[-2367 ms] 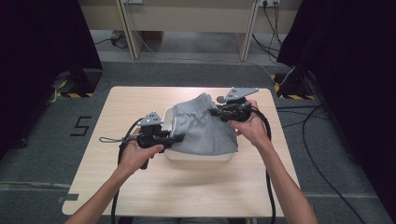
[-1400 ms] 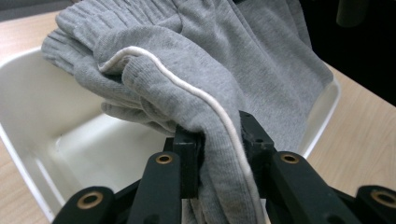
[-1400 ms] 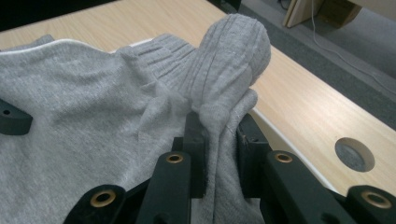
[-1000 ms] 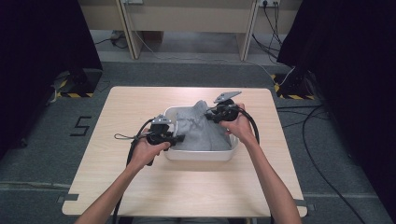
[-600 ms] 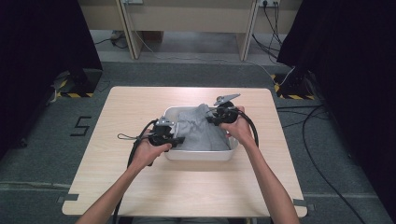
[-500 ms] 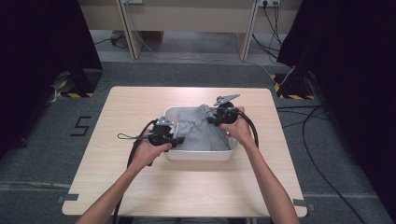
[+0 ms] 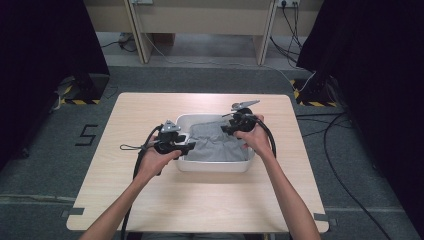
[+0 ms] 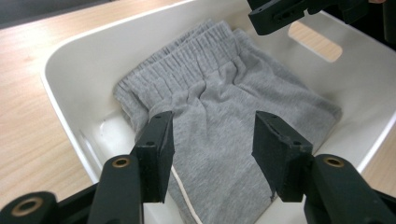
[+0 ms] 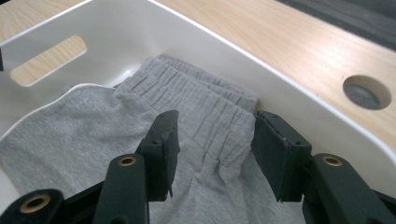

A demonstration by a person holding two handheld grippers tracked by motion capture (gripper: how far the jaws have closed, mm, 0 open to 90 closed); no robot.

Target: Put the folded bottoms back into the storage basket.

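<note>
A table (image 7: 150,200) stands in the middle of the floor, and a tub (image 7: 212,165) sits on it near the centre, a bit toward 12 o'clock. A folded cloth (image 7: 215,145) lies inside the tub, with the left gripper (image 7: 186,146) at the tub's 9 o'clock edge and the right gripper (image 7: 226,128) over its 1 o'clock corner, both with jaws apart above the cloth. A hole (image 9: 367,92) goes through the table just outside the tub wall, a number mark (image 7: 86,135) lies on the floor at the table's 9 o'clock, and cables (image 7: 345,150) lie on the floor at its 3 o'clock.
</note>
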